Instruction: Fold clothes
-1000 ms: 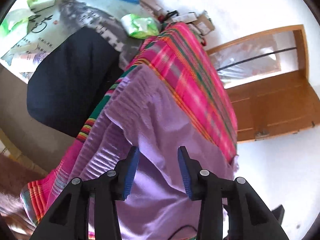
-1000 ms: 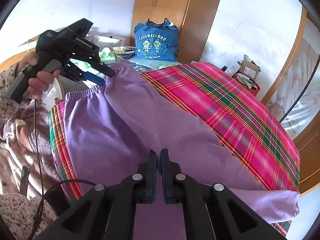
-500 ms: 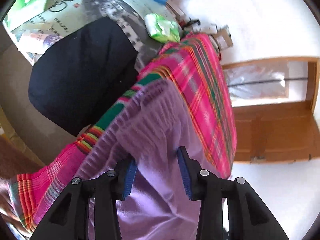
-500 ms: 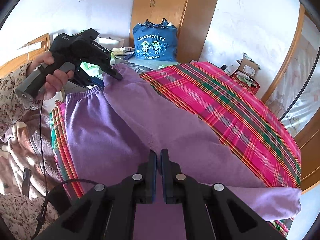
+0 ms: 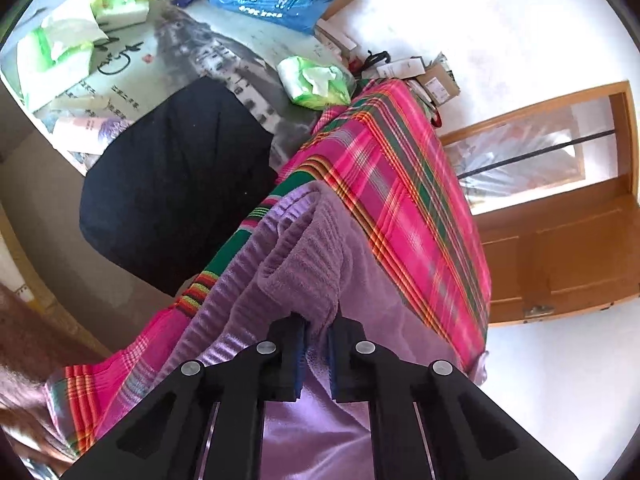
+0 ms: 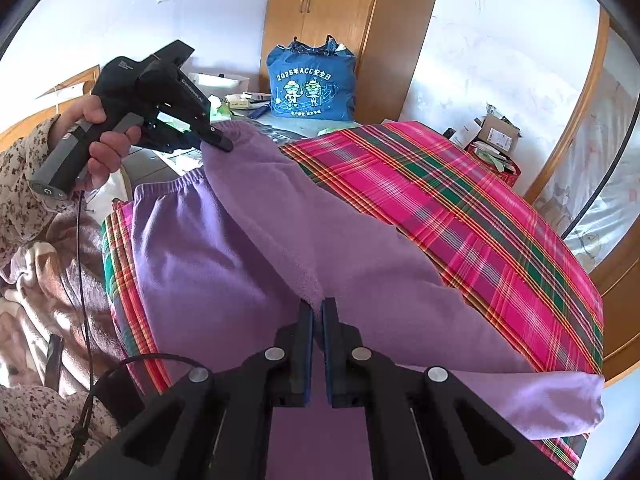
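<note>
One purple trousers [image 6: 248,264]; two grippers: left gripper [image 5: 317,344] closing, pinching waistband; right gripper [image 6: 317,320] pinching trousers.

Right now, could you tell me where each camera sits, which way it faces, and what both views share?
Left wrist: on the left gripper, looking down along fingers closing on the purple trousers waistband, toward a cluttered table.
Right wrist: on the right gripper, shut on the trousers' fold, facing the wardrobe; the left hand shows.
Shared: trousers, plaid cloth, blue bag.
</note>
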A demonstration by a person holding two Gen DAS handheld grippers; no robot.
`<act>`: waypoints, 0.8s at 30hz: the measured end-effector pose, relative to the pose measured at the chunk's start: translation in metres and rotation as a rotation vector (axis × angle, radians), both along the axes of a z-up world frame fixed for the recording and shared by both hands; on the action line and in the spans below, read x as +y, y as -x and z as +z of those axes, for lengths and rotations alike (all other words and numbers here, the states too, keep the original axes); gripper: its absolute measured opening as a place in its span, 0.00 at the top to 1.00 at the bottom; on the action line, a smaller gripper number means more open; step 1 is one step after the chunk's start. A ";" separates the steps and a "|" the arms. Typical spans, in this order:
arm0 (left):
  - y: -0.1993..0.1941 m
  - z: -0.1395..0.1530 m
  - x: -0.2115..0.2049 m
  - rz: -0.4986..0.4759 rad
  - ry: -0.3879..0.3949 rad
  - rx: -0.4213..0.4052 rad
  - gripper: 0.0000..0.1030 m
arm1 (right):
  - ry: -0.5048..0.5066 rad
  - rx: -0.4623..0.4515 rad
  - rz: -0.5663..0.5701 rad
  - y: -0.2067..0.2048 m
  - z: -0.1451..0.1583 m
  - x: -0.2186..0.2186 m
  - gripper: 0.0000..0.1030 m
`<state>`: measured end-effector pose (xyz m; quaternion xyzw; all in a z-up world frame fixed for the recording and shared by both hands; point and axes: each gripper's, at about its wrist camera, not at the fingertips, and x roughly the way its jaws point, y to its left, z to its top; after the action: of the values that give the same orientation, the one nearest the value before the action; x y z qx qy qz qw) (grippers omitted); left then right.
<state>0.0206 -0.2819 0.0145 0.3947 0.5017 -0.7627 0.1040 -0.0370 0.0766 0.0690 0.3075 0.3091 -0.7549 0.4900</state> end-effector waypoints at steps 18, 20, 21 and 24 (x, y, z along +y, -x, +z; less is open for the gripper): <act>-0.033 0.028 0.015 0.013 0.069 0.033 0.93 | 0.005 0.109 0.009 -0.024 0.010 0.014 0.96; -0.039 0.030 0.015 0.015 0.069 0.040 0.93 | 0.004 0.137 0.015 -0.030 0.011 0.015 0.96; -0.042 0.030 0.015 0.018 0.066 0.044 0.93 | 0.004 0.146 0.018 -0.033 0.012 0.015 0.96; -0.050 0.030 0.014 0.023 0.067 0.050 0.93 | 0.007 0.164 0.035 -0.041 0.013 0.019 0.96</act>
<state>0.0707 -0.2680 0.0446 0.3659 0.4829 -0.7875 0.1130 0.0041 0.0955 0.0817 0.2374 0.3508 -0.7699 0.4773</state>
